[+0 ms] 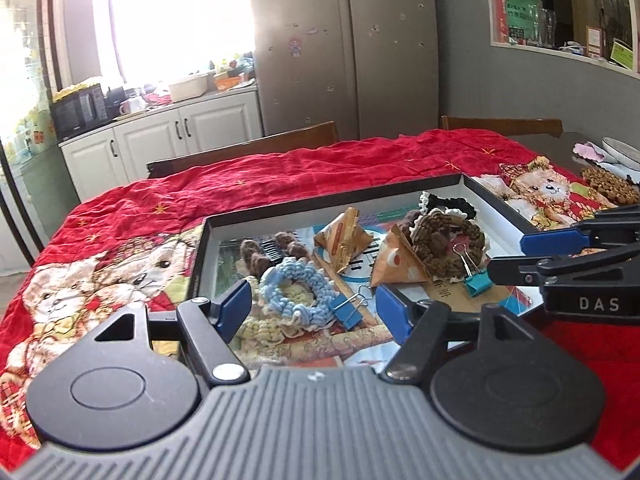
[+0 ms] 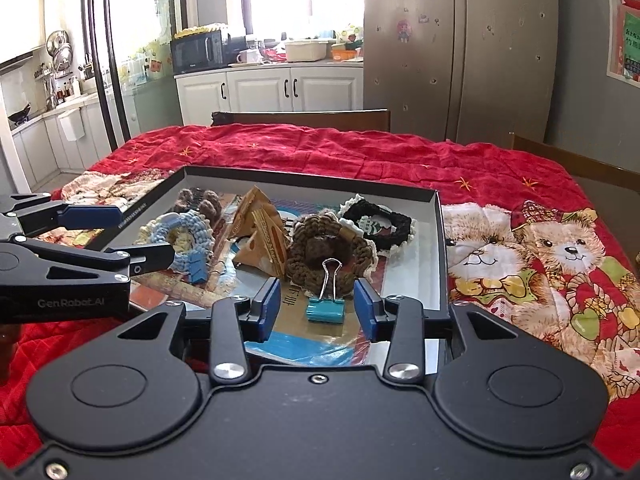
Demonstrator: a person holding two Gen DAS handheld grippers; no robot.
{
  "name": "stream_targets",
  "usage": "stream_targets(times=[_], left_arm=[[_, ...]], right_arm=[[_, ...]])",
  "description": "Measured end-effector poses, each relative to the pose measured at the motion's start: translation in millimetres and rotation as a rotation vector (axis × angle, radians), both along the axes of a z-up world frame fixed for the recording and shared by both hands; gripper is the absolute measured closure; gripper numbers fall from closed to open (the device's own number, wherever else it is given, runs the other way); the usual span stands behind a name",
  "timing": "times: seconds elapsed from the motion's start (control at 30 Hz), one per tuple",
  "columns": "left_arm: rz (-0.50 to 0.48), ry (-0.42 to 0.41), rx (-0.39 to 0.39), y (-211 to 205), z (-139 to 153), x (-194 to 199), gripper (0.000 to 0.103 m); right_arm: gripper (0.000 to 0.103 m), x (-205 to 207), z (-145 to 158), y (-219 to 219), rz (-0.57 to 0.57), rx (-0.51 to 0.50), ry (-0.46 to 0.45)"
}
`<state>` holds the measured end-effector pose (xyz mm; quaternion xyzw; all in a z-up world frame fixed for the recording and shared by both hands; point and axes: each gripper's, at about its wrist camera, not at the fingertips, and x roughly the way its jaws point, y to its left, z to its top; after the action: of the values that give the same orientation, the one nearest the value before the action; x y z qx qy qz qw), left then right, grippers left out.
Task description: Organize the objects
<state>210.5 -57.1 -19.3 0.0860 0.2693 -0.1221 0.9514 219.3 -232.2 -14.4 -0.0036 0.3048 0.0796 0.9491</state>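
Note:
A shallow black tray [image 1: 332, 196] [image 2: 304, 178] on the red quilt holds crocheted coasters, two triangular paper packets and two binder clips. My left gripper [image 1: 314, 306] is open over the tray's near edge, with a blue binder clip [image 1: 347, 312] and a light-blue coaster [image 1: 296, 288] between its fingers. My right gripper [image 2: 316, 306] is open around a teal binder clip [image 2: 325, 309] that lies flat in the tray before a brown coaster [image 2: 330, 254]. Each gripper shows in the other's view, the right one [image 1: 516, 256] and the left one [image 2: 120, 236].
A black coaster [image 2: 380, 222] lies at the tray's far right. Two paper packets [image 1: 352, 240] [image 2: 264, 236] stand mid-tray. More coasters [image 1: 610, 186] and a plate [image 1: 622, 150] sit beyond the tray. Wooden chairs [image 2: 304, 118] stand behind the table.

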Motion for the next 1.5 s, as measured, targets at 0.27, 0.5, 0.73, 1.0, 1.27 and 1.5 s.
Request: stream_targets(times=[0.27,0.5,0.73,1.0,1.27,1.5], left_arm=[[0.038,-0.004,-0.025,8.7,15.5,-22.5,0.017],[0.080,0.002,-0.042,16.7,26.6,-47.1,0.014],[0.114,-0.006,-0.045,25.4,34.5,-75.6,0.010],[0.136,-0.026,-0.039,25.0,42.2,-106.2,0.004],[0.163,-0.009,-0.041,26.0,37.0,-129.5,0.000],[0.180,0.027,-0.040,25.2,24.1,-138.6,0.000]], right_arm=[[0.060,-20.1,12.8,0.3,0.000,-0.001,-0.015],[0.055,-45.5,26.7,3.9,0.015,-0.002,-0.039],[0.048,-81.1,37.7,7.5,0.022,-0.017,-0.061],[0.040,-117.3,45.6,10.4,0.026,-0.033,-0.073],[0.027,-146.3,41.5,12.0,0.030,-0.023,-0.063],[0.022,-160.8,26.7,10.8,0.018,0.004,-0.037]])
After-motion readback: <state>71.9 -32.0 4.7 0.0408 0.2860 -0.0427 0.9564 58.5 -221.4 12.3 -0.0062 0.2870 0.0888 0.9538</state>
